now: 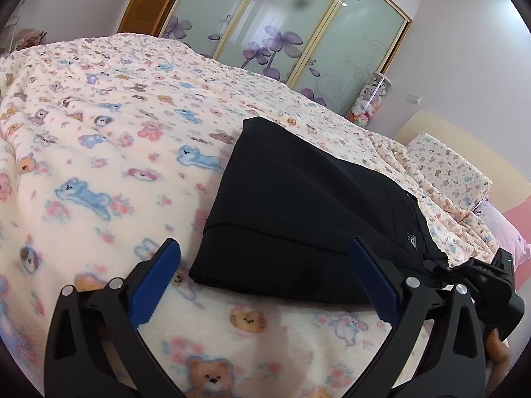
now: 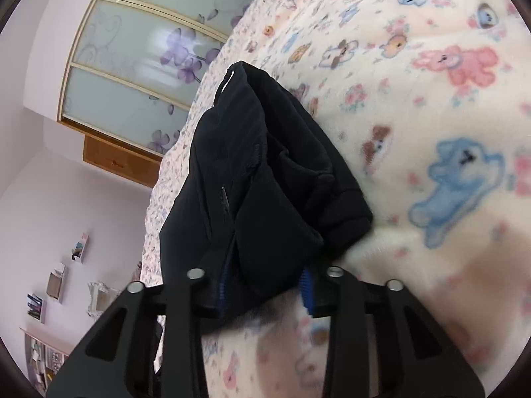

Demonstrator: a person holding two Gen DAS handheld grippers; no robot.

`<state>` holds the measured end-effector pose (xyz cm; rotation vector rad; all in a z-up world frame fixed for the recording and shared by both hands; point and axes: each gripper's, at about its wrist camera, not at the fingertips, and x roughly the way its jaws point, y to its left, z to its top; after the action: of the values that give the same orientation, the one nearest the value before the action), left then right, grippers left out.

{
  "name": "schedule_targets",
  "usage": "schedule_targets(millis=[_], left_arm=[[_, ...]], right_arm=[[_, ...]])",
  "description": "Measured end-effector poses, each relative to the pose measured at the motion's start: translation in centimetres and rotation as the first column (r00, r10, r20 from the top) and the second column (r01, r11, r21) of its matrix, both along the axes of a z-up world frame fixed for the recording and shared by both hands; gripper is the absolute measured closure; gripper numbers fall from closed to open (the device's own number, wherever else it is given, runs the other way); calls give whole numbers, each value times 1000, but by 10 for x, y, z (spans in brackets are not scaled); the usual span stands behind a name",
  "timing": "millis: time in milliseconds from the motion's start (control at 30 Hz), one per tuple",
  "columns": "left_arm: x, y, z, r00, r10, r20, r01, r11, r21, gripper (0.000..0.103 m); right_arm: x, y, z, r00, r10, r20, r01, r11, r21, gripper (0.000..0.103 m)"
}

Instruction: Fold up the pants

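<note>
2 grippers tend the pants (image 1: 298,205): right gripper (image 2: 265,288) clamps a folded edge, left gripper (image 1: 265,275) gapes empty; next, likely a final fold.

Bed (image 1: 99,165), frosted floral wardrobe (image 1: 298,26)

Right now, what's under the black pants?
The pants lie folded on a blanket with teddy bears and bunnies on it. It shows all around them. What lies beneath the blanket, or tucked inside the folds, can't be seen.
</note>
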<state>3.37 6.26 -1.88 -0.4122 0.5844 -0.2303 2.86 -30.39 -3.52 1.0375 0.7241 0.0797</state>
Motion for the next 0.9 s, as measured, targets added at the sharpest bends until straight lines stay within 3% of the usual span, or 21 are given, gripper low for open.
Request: schedule_targets(millis=[100, 167, 233, 300, 433, 633, 700, 733, 800, 833, 867, 900], left_arm=[[1, 1, -1, 1000, -2, -6, 2, 1000, 0, 2], [2, 1, -1, 1000, -6, -11, 6, 1000, -2, 2], [2, 3, 1, 1000, -17, -11, 17, 1000, -25, 2], [1, 8, 9, 1000, -27, 6, 27, 997, -69, 2], [15, 8, 48, 996, -83, 39, 88, 987, -135, 2], [68, -28, 74, 981, -195, -10, 194, 980, -41, 2], [85, -35, 65, 982, -179, -64, 179, 984, -13, 2], [95, -36, 52, 982, -147, -122, 149, 989, 9, 2], [111, -30, 16, 961, -92, -261, 101, 995, 23, 2], [114, -27, -2, 952, -105, -288, 114, 993, 14, 2], [113, -27, -7, 954, -122, -274, 132, 991, 18, 2], [108, -27, -9, 963, -129, -238, 142, 989, 38, 2]], right_arm=[[-21, -8, 19, 995, -95, 31, 96, 993, -67, 58], [-31, -12, 39, 984, -141, 107, 157, 976, -153, 57], [-23, -7, 54, 985, -80, 153, 109, 976, -189, 57], [-10, 3, 64, 982, 45, 183, -11, 984, -180, 57], [5, 18, 80, 963, 159, 219, -111, 971, -213, 57], [20, 35, 89, 943, 222, 247, -177, 965, -192, 47], [25, 34, 83, 951, 215, 224, -168, 963, -212, 37], [25, 32, 75, 960, 197, 197, -152, 963, -220, 27], [35, 21, 43, 985, 152, 85, -129, 965, -229, 34], [37, 13, 25, 984, 154, 93, -134, 972, -196, 48], [36, 9, 19, 981, 155, 118, -132, 974, -185, 61], [34, 4, 15, 978, 160, 134, -137, 976, -171, 64]])
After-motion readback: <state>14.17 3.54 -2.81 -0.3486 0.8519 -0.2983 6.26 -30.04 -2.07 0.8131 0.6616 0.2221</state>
